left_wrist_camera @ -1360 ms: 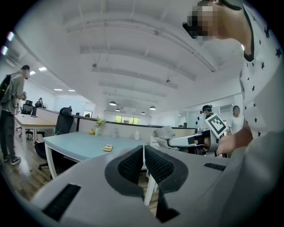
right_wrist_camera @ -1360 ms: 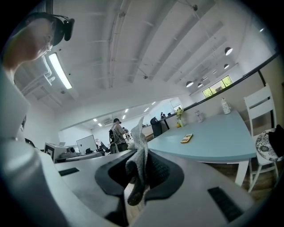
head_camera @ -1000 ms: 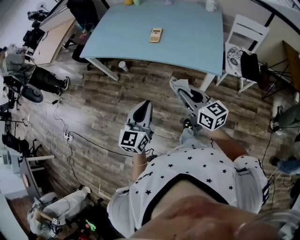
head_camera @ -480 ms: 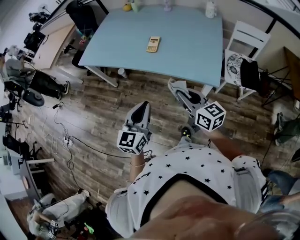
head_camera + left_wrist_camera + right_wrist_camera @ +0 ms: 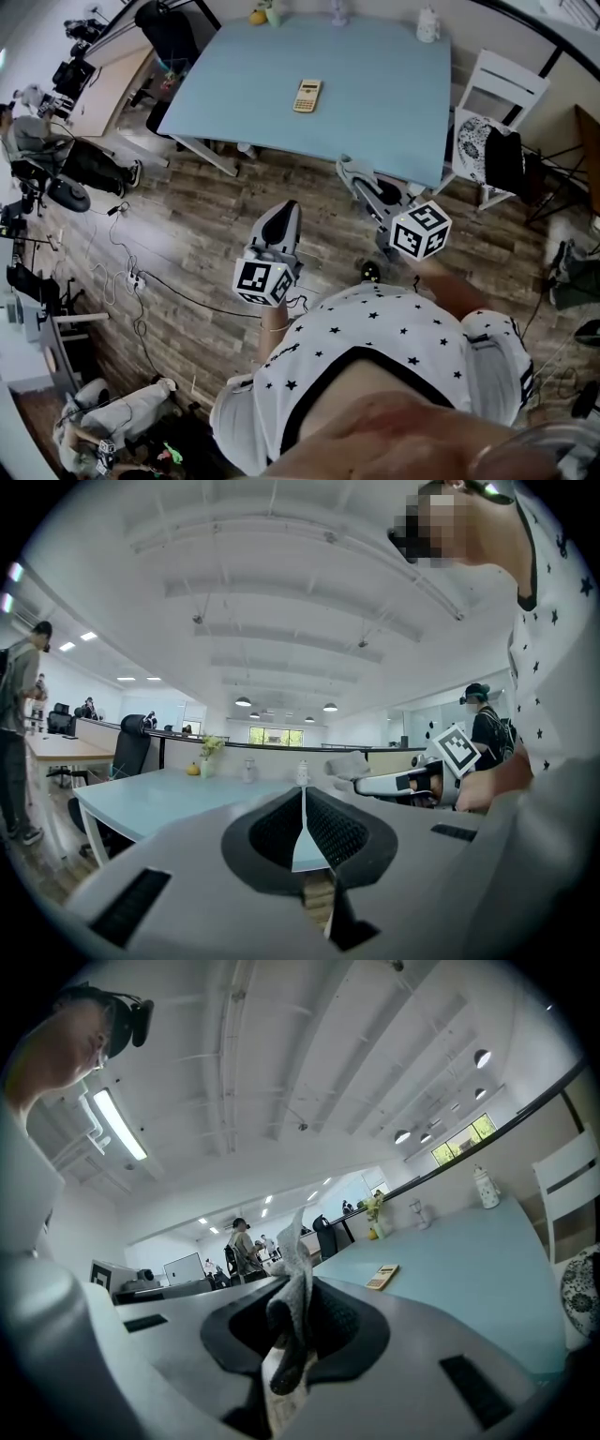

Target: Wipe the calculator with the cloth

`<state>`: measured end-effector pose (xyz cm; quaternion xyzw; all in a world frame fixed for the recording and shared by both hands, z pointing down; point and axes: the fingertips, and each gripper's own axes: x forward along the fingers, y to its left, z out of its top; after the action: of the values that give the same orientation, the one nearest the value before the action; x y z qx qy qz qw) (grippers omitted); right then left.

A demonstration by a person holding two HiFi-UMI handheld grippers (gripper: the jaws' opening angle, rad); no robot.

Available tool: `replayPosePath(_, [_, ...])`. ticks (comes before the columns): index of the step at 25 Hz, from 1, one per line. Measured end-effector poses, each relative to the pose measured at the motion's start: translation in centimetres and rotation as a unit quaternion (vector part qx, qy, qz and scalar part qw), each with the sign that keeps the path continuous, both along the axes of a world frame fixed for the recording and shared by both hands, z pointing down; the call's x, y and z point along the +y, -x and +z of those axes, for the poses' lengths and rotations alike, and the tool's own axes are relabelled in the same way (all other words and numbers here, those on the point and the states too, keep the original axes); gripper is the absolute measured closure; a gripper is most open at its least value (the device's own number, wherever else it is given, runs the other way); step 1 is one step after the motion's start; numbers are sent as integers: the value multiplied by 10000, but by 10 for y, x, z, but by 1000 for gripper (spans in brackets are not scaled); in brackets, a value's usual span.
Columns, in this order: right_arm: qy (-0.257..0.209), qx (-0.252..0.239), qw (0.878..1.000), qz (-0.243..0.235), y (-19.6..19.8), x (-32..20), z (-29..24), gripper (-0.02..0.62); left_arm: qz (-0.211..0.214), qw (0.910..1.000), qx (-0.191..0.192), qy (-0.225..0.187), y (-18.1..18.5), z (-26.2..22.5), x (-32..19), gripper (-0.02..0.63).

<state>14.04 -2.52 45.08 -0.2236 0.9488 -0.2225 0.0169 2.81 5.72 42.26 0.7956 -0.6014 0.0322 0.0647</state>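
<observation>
Since 1 second ago the tabletop and the calculator have drifted slightly nearer in the head view, while both grippers keep much the same pose over the wooden floor. The left gripper has its jaws pressed together on nothing. The right gripper is clamped on a grey cloth that sticks up past its tips. Well ahead of both, the calculator lies flat on the blue tabletop.
</observation>
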Motion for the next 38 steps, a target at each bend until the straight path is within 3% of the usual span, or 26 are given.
replayPosePath(6, [25,5,10000,-14,11,-10,4,549,-67,9999,66,80,14,8,-8,571])
replayPosePath(12, [-7,42,9998,177,25,-32,4,549,147,9999,82,14,32,7,-39,571])
replayPosePath(23, [16,86,9979,645,95,-107,6,551,776,9969,40,-121,105,0,-140,571])
replayPosePath(38, [160,187,9945,1023,190,-191,11,549,1067,9943,19,-57,207,1,-228,571])
